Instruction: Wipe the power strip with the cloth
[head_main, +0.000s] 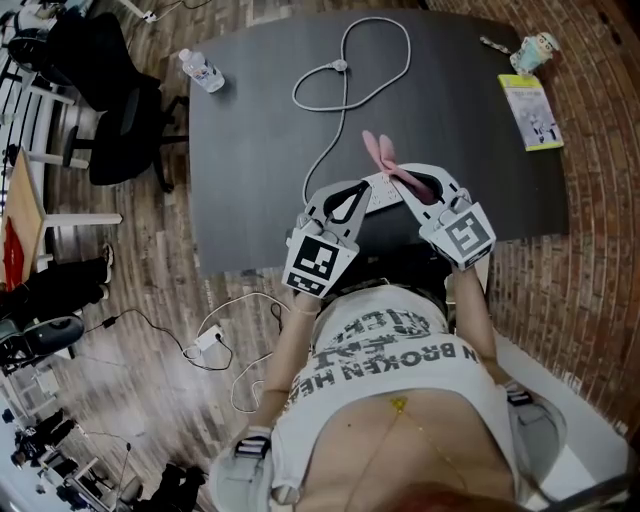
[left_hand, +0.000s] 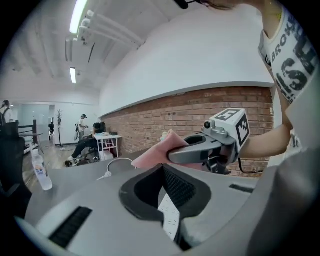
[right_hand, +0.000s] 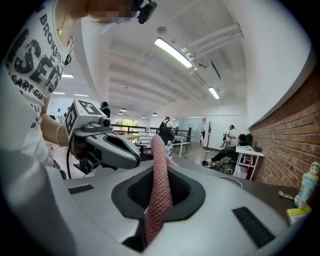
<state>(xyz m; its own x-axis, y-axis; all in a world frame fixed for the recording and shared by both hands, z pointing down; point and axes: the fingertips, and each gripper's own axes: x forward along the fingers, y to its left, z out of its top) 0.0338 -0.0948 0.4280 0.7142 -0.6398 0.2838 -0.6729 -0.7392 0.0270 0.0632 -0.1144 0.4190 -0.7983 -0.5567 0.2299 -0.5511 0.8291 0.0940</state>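
Head view shows both grippers over the near edge of the dark table. The left gripper has its 2 jaws closed on the white power strip, and its cable loops on the table. The right gripper pinches the pink cloth, just beside the power strip.

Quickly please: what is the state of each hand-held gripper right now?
Left hand-held gripper: closed on the power strip.
Right hand-held gripper: closed on the pink cloth.
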